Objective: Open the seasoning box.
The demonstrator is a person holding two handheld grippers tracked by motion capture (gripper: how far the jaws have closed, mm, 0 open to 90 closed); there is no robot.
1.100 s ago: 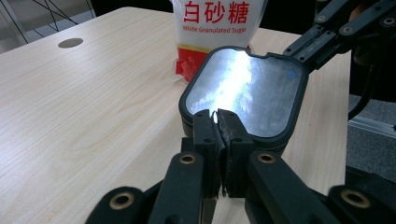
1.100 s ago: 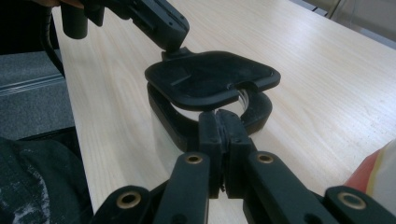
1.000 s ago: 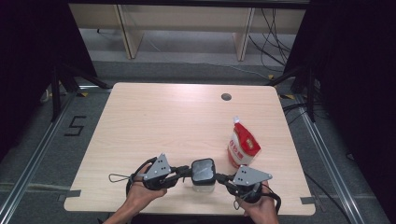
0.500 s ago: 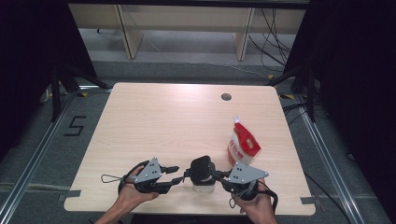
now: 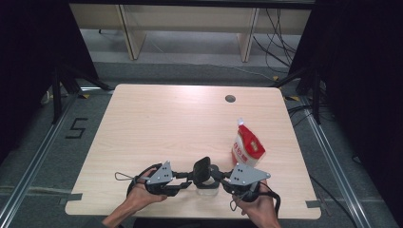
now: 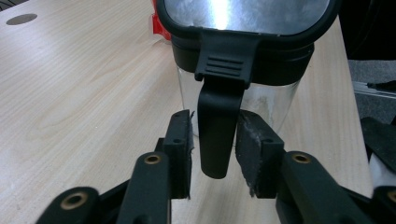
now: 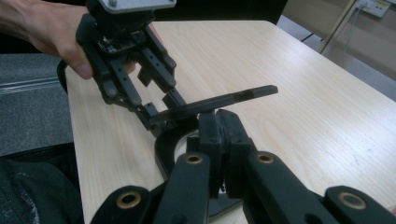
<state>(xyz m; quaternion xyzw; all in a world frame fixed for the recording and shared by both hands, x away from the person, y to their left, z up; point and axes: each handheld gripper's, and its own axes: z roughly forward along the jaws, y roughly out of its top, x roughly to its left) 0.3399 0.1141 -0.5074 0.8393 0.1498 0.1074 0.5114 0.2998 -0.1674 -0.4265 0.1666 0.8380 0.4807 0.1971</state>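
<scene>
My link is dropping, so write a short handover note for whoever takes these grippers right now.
Left gripper: open; jaws have just been closing around the hanging latch, pads not pressing yet.
Right gripper: shut on the jar at its rim.
Things: jar near the table front edge, lid tilted on it; red-and-white pouch to its right, apart.
Done: jar braced.
Left: probably grip the latch and free the lid.

Both forearms enter from the table's near edge, each hand wrapped around a gripper, the two pointing inward at one another. The left gripper [image 5: 183, 183], jaws just closing, stands part open, pads apart. The right gripper [image 5: 219, 176] has its jaws pressed together.
</scene>
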